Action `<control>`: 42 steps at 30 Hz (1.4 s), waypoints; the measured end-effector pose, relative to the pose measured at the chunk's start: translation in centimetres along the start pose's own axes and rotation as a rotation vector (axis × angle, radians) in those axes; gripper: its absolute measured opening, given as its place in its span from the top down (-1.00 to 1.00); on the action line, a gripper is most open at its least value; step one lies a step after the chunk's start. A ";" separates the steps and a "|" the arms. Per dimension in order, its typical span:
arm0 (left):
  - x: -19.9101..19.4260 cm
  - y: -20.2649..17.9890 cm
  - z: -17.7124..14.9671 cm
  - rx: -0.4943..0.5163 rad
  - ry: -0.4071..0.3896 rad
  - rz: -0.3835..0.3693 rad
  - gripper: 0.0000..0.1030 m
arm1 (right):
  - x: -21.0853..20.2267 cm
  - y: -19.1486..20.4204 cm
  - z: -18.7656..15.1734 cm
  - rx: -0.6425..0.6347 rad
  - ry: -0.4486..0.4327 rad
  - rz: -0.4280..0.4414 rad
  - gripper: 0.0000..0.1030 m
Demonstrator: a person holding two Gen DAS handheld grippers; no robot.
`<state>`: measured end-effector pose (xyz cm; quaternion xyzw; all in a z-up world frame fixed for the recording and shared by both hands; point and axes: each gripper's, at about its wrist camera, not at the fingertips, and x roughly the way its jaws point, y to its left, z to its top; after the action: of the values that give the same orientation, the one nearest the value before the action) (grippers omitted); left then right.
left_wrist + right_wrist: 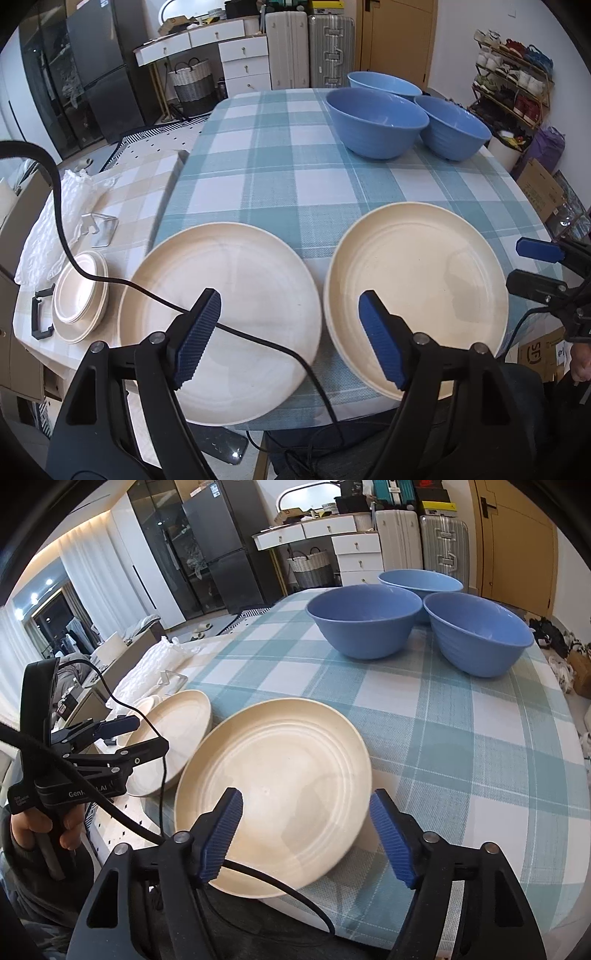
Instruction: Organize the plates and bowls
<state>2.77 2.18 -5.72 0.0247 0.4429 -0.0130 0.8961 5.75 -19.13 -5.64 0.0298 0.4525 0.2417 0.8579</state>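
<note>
Two smooth round cream plates [221,325] [417,291] side by side at the near edge of the checked-cloth surface [295,177], three ribbed blue bowls [376,122] clustered far right, left hand-held gripper [288,332] and right hand-held gripper [306,834] both wide apart, empty, level above plates
</note>
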 end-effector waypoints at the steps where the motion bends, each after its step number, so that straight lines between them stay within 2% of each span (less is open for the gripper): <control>1: -0.3 0.4 0.0 -0.006 -0.005 0.002 -0.46 | 0.0 0.3 0.1 -0.009 0.001 0.003 -0.56; 8: -2.3 3.0 0.1 -0.059 -0.034 -0.006 -0.49 | 0.1 1.9 0.5 -0.046 -0.004 0.040 -0.65; 18: -4.8 4.7 -0.8 -0.047 -0.059 -0.032 -0.55 | 0.5 3.7 1.2 -0.079 0.006 0.076 -0.66; 20: -5.3 5.1 -1.0 -0.051 -0.059 -0.033 -0.56 | 0.5 4.2 1.4 -0.089 0.007 0.084 -0.72; 22: -5.8 5.5 -1.2 -0.053 -0.059 -0.035 -0.61 | 0.5 4.8 1.6 -0.106 0.004 0.088 -0.79; 25: -6.3 6.0 -1.5 -0.068 -0.062 -0.040 -0.91 | 0.7 5.4 1.7 -0.125 0.008 0.105 -0.86; 26: -6.5 6.1 -1.6 -0.068 -0.068 -0.044 -0.95 | 0.7 5.8 1.8 -0.134 0.009 0.106 -0.87; 42: -6.9 10.2 -3.4 -0.108 -0.053 0.042 -0.95 | 1.5 6.1 4.0 -0.072 0.007 0.121 -0.87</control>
<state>-3.66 12.52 -1.92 -0.0146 0.4186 0.0293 0.9076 7.29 -12.43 -2.75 0.0253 0.4438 0.3092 0.8407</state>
